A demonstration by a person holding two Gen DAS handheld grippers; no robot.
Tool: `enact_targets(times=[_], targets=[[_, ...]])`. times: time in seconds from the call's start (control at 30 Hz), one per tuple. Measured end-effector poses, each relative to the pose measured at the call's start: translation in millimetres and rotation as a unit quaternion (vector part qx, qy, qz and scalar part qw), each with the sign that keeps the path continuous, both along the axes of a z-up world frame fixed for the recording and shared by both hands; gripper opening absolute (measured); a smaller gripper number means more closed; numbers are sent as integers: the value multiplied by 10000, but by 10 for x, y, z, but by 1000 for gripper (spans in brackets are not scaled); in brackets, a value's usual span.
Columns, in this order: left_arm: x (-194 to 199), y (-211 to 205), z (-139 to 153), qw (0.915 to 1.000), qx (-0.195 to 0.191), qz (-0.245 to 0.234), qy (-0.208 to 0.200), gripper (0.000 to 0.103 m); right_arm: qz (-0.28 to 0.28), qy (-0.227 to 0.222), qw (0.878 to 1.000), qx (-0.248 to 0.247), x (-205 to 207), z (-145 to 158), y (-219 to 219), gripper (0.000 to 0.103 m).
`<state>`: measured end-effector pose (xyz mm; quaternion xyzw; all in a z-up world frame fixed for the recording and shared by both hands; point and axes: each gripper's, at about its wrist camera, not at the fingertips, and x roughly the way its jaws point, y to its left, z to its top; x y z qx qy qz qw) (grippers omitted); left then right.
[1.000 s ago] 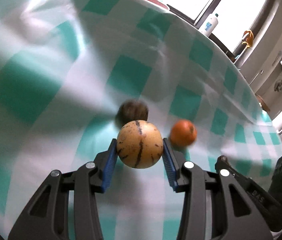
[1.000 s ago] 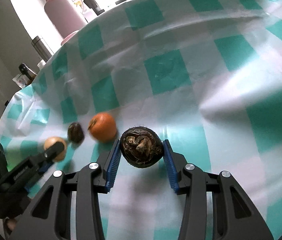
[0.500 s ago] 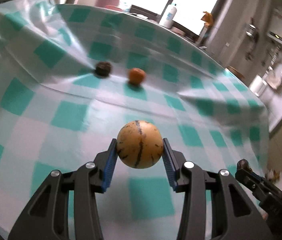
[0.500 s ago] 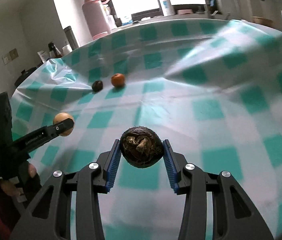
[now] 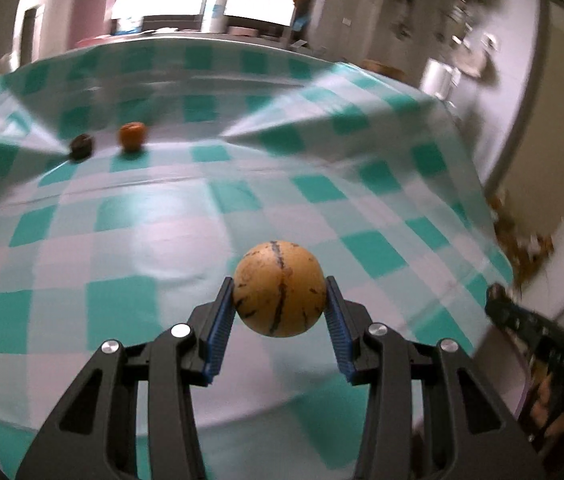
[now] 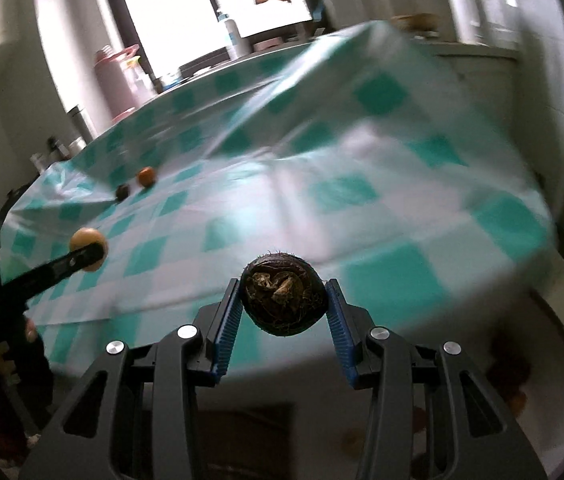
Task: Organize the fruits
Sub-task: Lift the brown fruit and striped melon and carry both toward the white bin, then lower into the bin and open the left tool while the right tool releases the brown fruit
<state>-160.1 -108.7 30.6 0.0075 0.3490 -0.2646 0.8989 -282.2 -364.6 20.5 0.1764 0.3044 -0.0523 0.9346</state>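
My left gripper point(image 5: 279, 308) is shut on a round yellow fruit with dark streaks point(image 5: 279, 288) and holds it above the near part of the checked tablecloth point(image 5: 161, 240). My right gripper point(image 6: 284, 306) is shut on a dark brown hairy fruit point(image 6: 284, 294) and holds it over the table's near edge. An orange fruit point(image 5: 133, 136) and a small dark fruit point(image 5: 81, 146) lie side by side far back on the left. In the right wrist view they show as the orange fruit point(image 6: 146, 176) and dark fruit point(image 6: 122, 191), with the left gripper's yellow fruit point(image 6: 86, 240) at the left.
The cloth has raised folds point(image 5: 265, 120) across the middle. A pink jug point(image 6: 115, 80), a metal flask point(image 6: 79, 120) and a white bottle point(image 6: 233, 38) stand behind the table by the window. A white round basin point(image 6: 562, 400) with some fruit sits low at the right, beyond the table edge.
Both grippers have pulled back and to the right from the two fruits on the cloth, which now look far away. Each still grips its fruit. The right gripper has reached the table's edge.
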Motion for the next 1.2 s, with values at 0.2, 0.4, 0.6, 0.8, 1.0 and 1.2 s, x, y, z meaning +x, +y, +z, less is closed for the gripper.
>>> enact_targets(times=[0.2, 0.4, 0.6, 0.8, 1.0, 1.2], targets=[[-294, -446, -60, 9971, 383, -639, -156, 44, -654, 47, 9977, 154, -368, -166, -485, 43], [-586, -812, -96, 9895, 701, -1214, -356, 44, -1142, 379, 9924, 239, -587, -472, -782, 43], [-976, -1203, -144, 9725, 1024, -1978, -677, 44, -1473, 1052, 9833, 205, -669, -830, -988, 43], [-1451, -1636, -476, 9342, 1572, -3092, -840, 44, -1653, 1685, 9707, 440, -697, -1188, -1142, 43], [-1554, -2048, -1184, 8956, 2509, -3659, -328, 44, -1484, 2051, 9664, 438, -624, -1452, -1072, 43], [-1480, -2244, -1808, 8660, 3292, -3760, 180, 44, -1513, 2211, 9622, 491, -598, -1552, -1147, 43]])
